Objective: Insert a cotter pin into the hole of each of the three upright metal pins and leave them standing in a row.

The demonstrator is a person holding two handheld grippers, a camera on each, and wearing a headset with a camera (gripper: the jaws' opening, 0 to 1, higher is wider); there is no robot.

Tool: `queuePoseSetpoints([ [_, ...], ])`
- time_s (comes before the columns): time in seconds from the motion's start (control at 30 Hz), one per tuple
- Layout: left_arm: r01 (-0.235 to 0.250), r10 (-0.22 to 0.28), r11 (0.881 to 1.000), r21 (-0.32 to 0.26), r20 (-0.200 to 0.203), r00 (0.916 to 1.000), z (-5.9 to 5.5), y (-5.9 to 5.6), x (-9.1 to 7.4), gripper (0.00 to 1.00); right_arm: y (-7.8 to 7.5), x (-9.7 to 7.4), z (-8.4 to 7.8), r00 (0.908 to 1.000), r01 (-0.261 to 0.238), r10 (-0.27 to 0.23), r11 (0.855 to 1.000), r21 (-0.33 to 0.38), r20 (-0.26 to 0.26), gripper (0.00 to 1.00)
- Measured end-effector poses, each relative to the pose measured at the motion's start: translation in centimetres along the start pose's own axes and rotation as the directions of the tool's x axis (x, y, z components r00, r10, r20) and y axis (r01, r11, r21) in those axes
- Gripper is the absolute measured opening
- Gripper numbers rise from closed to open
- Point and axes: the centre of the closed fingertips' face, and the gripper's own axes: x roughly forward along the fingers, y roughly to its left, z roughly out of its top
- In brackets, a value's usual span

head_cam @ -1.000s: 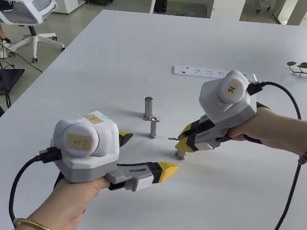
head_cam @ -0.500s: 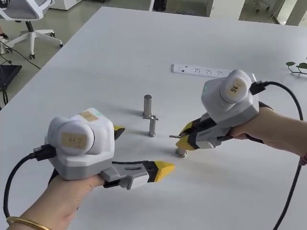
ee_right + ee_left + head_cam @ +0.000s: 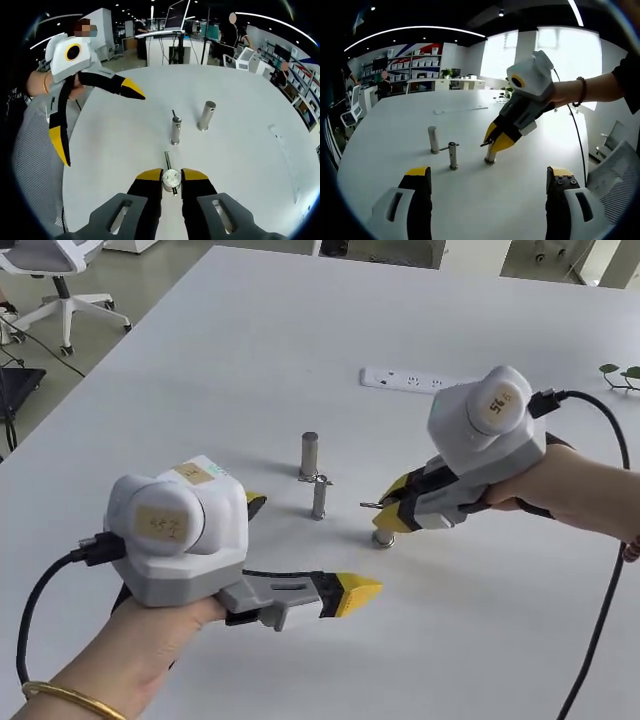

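The left hand-held gripper (image 3: 305, 547) hovers over the white surface (image 3: 200, 360), released, its jaws spread wide with nothing between them. Ahead of it and well apart stand two upright pins. The far pin (image 3: 309, 454) is bare. The middle pin (image 3: 319, 500) stands just nearer, with a fitted cotter (image 3: 313, 480) crossing its top. The third pin (image 3: 381, 538) stands directly under the tips of the right hand-held gripper (image 3: 392, 512), its round top showing between the jaws in the right gripper view. That gripper is clenched on a held cotter (image 3: 368, 506), which pokes out roughly level beyond its tips, toward the middle pin. A power strip (image 3: 415, 382) lies beyond it.
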Motion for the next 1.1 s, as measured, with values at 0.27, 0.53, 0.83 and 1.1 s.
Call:
queuePoseSetpoints([
  [0.27,0.009,-0.009,1.0,0.003,-0.002,1.0,0.1,-0.2,0.2,0.99,-1.1,0.0,0.1,0.9999,0.014,-0.014,1.0,0.007,-0.006,0.08],
  [0.53,0.002,-0.002,1.0,-0.007,0.002,1.0,0.1,0.1,0.0,0.99,-1.4,0.4,0.0,0.9998,-0.004,0.003,1.0,-0.008,-0.019,0.09],
  [0.83,-0.001,0.001,1.0,-0.03,0.005,1.0,0.2,0.2,-0.1,0.99,-1.7,0.5,0.1,0.9995,-0.025,0.025,1.0,-0.009,-0.018,0.09],
  [1.1,0.0,0.0,1.0,-0.027,-0.001,1.0,0.1,0.2,0.0,0.99,-2.0,0.7,0.0,0.9995,-0.029,0.029,0.999,-0.015,-0.01,0.09],
])
